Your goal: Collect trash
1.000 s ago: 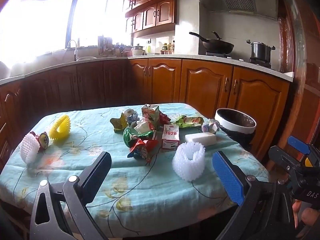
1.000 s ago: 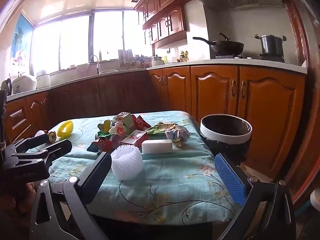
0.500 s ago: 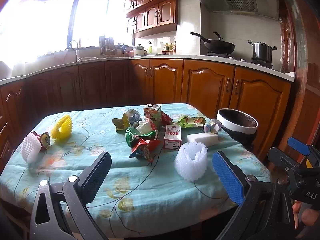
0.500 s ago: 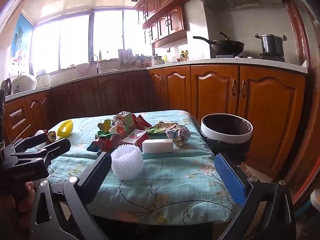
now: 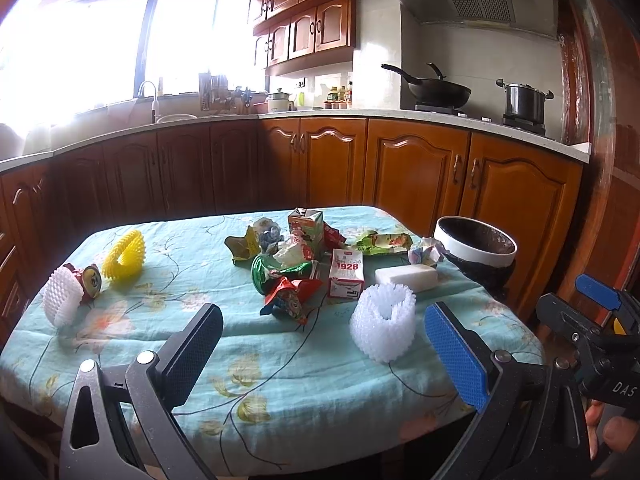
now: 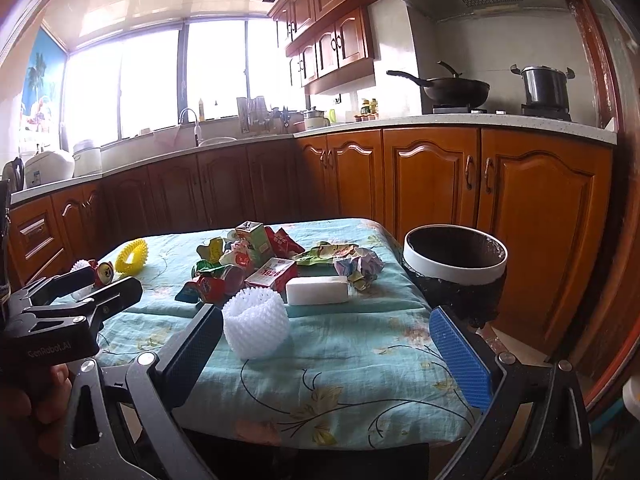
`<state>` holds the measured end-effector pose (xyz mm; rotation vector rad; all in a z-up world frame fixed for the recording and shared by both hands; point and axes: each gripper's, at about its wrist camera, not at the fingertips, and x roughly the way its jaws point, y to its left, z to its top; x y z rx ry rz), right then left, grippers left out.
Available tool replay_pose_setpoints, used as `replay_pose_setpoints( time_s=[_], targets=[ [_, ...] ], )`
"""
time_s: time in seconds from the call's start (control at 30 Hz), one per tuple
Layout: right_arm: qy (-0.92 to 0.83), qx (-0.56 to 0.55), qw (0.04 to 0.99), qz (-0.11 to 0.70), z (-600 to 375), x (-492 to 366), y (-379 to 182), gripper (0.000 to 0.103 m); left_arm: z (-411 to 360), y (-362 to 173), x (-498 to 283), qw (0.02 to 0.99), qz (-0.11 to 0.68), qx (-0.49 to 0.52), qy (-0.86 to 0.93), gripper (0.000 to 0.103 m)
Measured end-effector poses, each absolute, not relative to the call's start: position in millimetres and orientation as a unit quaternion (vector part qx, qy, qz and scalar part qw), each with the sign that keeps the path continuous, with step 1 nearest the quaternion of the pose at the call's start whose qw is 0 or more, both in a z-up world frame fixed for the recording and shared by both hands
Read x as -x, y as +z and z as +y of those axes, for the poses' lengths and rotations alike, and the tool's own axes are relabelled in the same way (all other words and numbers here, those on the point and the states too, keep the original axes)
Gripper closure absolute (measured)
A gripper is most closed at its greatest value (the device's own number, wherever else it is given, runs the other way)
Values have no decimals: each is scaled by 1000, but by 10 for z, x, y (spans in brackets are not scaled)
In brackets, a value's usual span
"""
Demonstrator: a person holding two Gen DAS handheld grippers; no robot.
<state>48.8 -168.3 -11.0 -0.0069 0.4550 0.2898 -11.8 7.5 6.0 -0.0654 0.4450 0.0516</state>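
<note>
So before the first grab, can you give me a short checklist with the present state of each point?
1. Left gripper open and empty: ok.
2. Right gripper open and empty: ok.
3. Trash bin beside the table, mouth open: ok.
4. White foam net nearest to both grippers, standing free of the pile: ok.
5. Bin has room inside: cannot tell, its bottom is hidden.
6. Crushed can apart from the foam net next to it: cannot tell.

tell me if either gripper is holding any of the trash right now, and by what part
Nothing is held. The left gripper and the right gripper are both open and empty, short of the table's near edge. The white foam net stands untouched on the table.
</note>
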Motion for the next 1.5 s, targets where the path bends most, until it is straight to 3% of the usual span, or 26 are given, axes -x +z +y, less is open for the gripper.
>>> replay_pose_setpoints(
  time_s=[1.5],
  targets=[
    [172,-15,949,263,-1661,-702,-192,0,212,-87,-84,967,248,49,34,1]
  ],
)
